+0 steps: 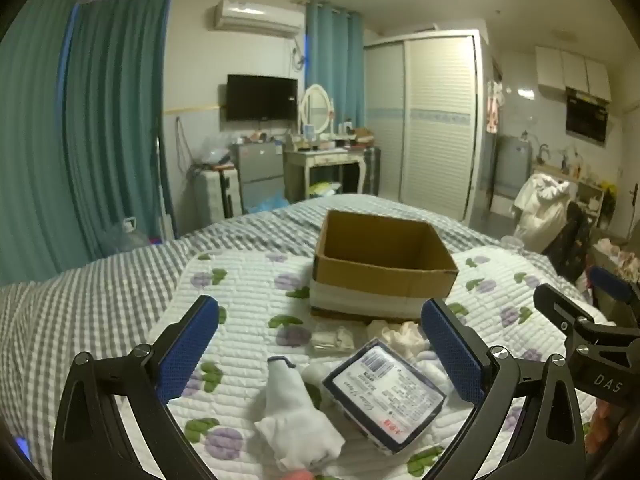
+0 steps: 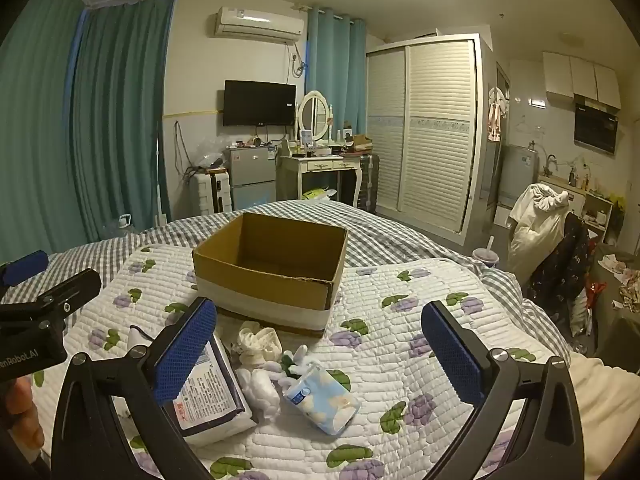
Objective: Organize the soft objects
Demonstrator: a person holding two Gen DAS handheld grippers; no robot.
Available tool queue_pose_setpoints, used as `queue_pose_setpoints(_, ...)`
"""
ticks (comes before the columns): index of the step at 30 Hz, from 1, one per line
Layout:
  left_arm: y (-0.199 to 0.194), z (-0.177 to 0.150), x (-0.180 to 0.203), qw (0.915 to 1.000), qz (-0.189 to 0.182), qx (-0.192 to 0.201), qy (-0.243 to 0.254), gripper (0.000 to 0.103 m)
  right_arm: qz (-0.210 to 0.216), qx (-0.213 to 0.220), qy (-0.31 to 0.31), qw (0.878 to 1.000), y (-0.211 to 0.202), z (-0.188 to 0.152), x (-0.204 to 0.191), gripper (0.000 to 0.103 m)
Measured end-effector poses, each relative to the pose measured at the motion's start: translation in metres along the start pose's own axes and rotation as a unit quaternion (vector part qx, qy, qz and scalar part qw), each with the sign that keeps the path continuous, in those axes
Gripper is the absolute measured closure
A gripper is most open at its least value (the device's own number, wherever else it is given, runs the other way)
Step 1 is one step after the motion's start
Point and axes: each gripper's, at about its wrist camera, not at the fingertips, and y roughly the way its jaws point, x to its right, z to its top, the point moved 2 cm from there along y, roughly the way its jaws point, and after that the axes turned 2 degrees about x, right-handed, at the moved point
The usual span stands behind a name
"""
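Just ahead, cardboard box (image 2: pixel 272 268) behind tissue pack (image 2: pixel 325 398), wipes packet (image 1: pixel 384 394).

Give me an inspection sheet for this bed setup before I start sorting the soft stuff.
Surface: floral quilted mat over a checked bedspread.
Job's things: open cardboard box, nothing seen inside; wipes pack, tissue pack, white sock and cream fabric lie loose before it.
Clutter: small clear packet.
Grippers: left claw and right claw open, holding nothing.
Cables: wires hang by the TV.
Surroundings: curtains, wardrobe, dressing table, clothes-covered chair.
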Motion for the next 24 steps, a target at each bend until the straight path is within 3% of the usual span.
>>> queue_pose_setpoints(24,-0.0030,-0.0004,0.0026,1.0000,0.003,0.002,0.000,0.000,0.006,-0.005,-0.004,1.000,0.0029,-0.0052,-0.0043,0.000)
